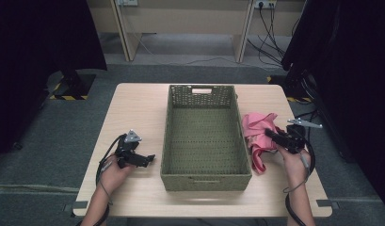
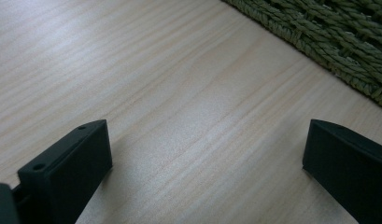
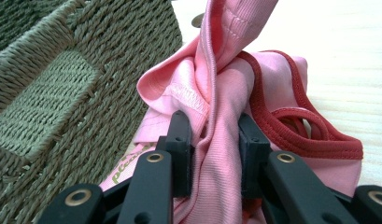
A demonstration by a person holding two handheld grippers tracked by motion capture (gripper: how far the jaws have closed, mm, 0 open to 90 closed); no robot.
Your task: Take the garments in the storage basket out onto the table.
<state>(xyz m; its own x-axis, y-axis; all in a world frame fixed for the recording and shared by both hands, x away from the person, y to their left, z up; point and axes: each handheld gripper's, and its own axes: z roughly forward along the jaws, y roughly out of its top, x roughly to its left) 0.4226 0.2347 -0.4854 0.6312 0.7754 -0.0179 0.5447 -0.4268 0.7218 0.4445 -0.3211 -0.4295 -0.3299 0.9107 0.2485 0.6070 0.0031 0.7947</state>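
A pink garment (image 1: 257, 136) with dark red trim lies crumpled on the table just right of the green woven basket (image 1: 171, 141). My right gripper (image 1: 269, 133) is shut on a bunched fold of the pink garment (image 3: 216, 98); its two black pads press the fabric from both sides. The basket wall (image 3: 53, 84) stands close to the left of that grip. My left gripper (image 1: 150, 159) rests low over the bare table left of the basket, pointing toward it. In the left gripper view its jaws stand wide apart with only wood between them, and the basket (image 2: 338, 42) shows at the top right.
The wooden table (image 1: 133, 108) carries the basket in its middle; the basket is empty inside. Black curtains flank both sides. Cables (image 1: 275, 28) and desk legs lie on the grey floor beyond the far edge.
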